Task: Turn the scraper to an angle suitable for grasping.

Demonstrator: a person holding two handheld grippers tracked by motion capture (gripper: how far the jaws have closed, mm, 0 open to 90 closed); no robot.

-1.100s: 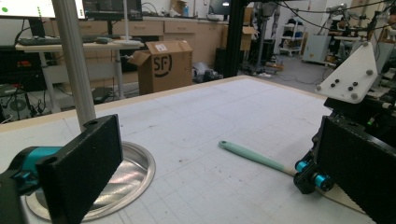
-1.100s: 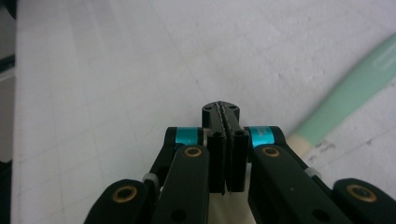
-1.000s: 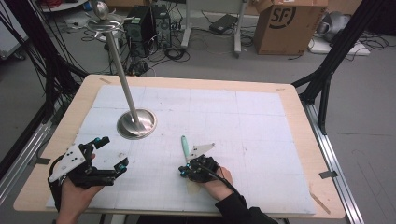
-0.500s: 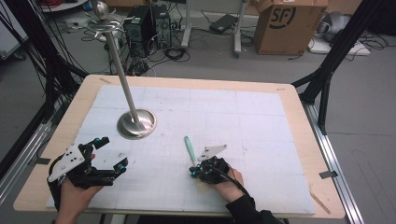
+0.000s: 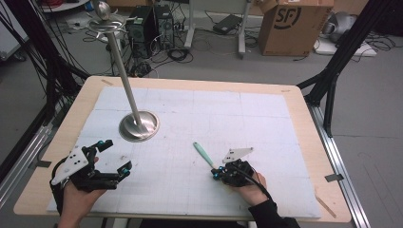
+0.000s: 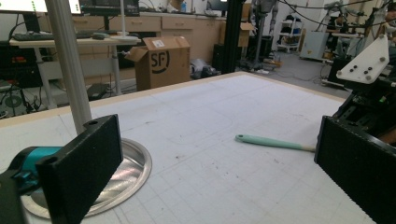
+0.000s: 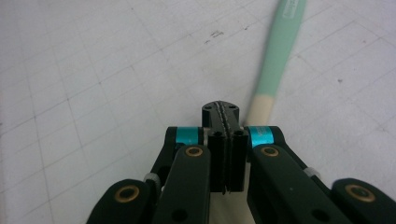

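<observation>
A teal-handled tool (image 5: 203, 154) (image 7: 278, 51) with a cream neck lies low over the white gridded mat (image 5: 214, 109), pointing away from my right gripper (image 5: 216, 174) (image 7: 223, 112). That gripper's jaws are pressed together, and the tool's near end runs under their tips, seemingly pinched there. My left gripper (image 5: 115, 156) (image 6: 217, 172) rests at the front left with its jaws wide apart and nothing between them. A steel stand (image 5: 139, 126) (image 6: 126, 172) with a tall pole rises just beyond it. In the left gripper view the teal tool (image 6: 271, 142) leads to the right gripper's body (image 6: 369, 102).
The mat covers a wooden table (image 5: 304, 118). Black frame legs (image 5: 332, 80) stand off the table's right corner, and cables hang at the far left. A cardboard box (image 5: 294, 26) (image 6: 166, 63) sits on the floor behind the table.
My right gripper has slid to the right along the table's front, and the teal tool has moved with it. The left gripper has stayed where it was.
</observation>
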